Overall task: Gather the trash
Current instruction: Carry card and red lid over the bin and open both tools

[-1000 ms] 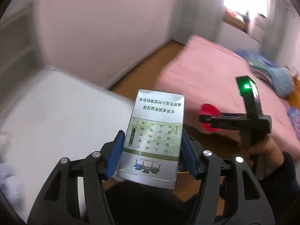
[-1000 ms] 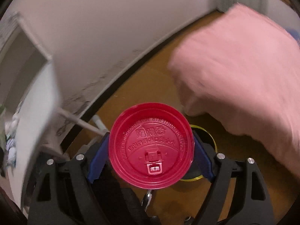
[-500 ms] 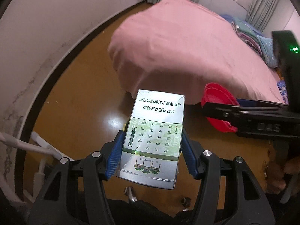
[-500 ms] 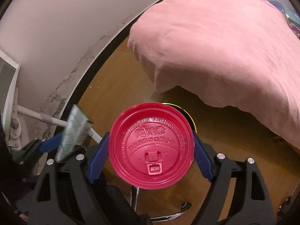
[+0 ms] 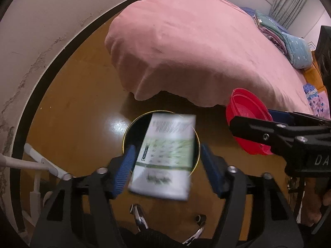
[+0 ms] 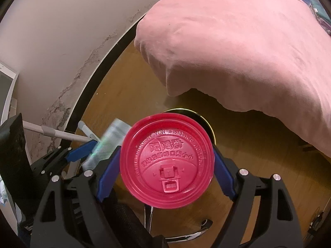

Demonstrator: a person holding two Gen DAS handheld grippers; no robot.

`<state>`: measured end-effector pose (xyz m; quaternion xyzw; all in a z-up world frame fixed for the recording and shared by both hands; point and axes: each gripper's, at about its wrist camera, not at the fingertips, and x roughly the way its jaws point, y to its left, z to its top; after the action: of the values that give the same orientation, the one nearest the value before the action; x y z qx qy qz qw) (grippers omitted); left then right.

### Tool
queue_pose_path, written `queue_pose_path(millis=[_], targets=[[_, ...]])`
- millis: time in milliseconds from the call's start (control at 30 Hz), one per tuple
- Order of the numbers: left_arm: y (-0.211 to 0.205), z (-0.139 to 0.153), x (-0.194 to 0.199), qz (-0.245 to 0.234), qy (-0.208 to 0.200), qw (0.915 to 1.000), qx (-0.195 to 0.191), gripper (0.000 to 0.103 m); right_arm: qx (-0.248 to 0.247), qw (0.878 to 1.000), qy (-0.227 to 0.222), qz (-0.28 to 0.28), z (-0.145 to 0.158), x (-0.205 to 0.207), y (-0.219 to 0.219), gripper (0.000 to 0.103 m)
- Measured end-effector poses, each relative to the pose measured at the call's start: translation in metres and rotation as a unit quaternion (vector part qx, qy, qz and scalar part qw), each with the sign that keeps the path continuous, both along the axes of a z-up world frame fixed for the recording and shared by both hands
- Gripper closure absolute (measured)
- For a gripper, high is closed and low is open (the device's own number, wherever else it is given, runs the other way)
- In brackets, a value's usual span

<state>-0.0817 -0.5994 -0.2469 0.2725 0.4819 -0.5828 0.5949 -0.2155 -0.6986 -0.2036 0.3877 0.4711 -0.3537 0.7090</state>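
My left gripper (image 5: 168,168) is open; its blue pads stand apart from the green-and-white cigarette box (image 5: 165,155). The box is blurred and falling over a round black bin with a gold rim (image 5: 132,127) on the floor. My right gripper (image 6: 166,168) is shut on a red plastic cup lid (image 6: 166,160) and holds it above the same bin (image 6: 206,122). The lid also shows at the right of the left wrist view (image 5: 248,124). The falling box shows blurred in the right wrist view (image 6: 107,142), beside the left gripper's blue pad (image 6: 80,152).
A bed with a pink cover (image 5: 196,47) stands just behind the bin. Folded bedding (image 5: 289,41) lies at its far side. A white wall with a dark skirting (image 5: 41,51) runs on the left. White metal legs (image 5: 41,163) and chrome chair legs (image 5: 140,219) are near.
Both grippers swung down from the white table to the floor by the bed. My left gripper opened and let go of the cigarette box, which now drops toward the bin.
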Motion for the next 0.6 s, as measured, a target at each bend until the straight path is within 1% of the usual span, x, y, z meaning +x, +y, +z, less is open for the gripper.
queue_pose_path(millis=[33, 167, 300, 367, 433, 500, 600], targets=[[0.0, 0.0, 0.0, 0.001, 0.0, 1.0, -0.002, 0.031, 0.001, 1.0, 0.001, 0.0, 0.0, 0.0, 0.0, 0.023], [0.001, 0.003, 0.002, 0.003, -0.002, 1.0, -0.004, 0.031, 0.004, 1.0, 0.001, -0.004, -0.003, 0.0, -0.002, 0.023], [0.007, 0.006, 0.006, 0.006, -0.005, 0.9999, -0.008, 0.026, 0.005, 1.0, 0.006, -0.003, -0.005, 0.004, -0.002, 0.02], [0.011, 0.009, 0.007, 0.008, -0.008, 0.9999, -0.01, 0.022, 0.006, 1.0, 0.01, -0.004, -0.007, 0.005, -0.002, 0.015], [0.015, 0.015, 0.008, 0.011, -0.013, 0.9998, -0.014, 0.018, 0.002, 1.0, 0.007, -0.005, -0.006, 0.006, -0.004, 0.01], [0.021, 0.022, 0.008, 0.017, -0.019, 0.9995, -0.02, 0.015, -0.002, 1.0, 0.003, -0.007, -0.004, 0.007, -0.005, 0.009], [0.033, 0.039, 0.007, 0.022, -0.032, 0.9988, -0.031, 0.014, -0.007, 1.0, -0.001, -0.004, -0.001, 0.009, -0.003, 0.009]])
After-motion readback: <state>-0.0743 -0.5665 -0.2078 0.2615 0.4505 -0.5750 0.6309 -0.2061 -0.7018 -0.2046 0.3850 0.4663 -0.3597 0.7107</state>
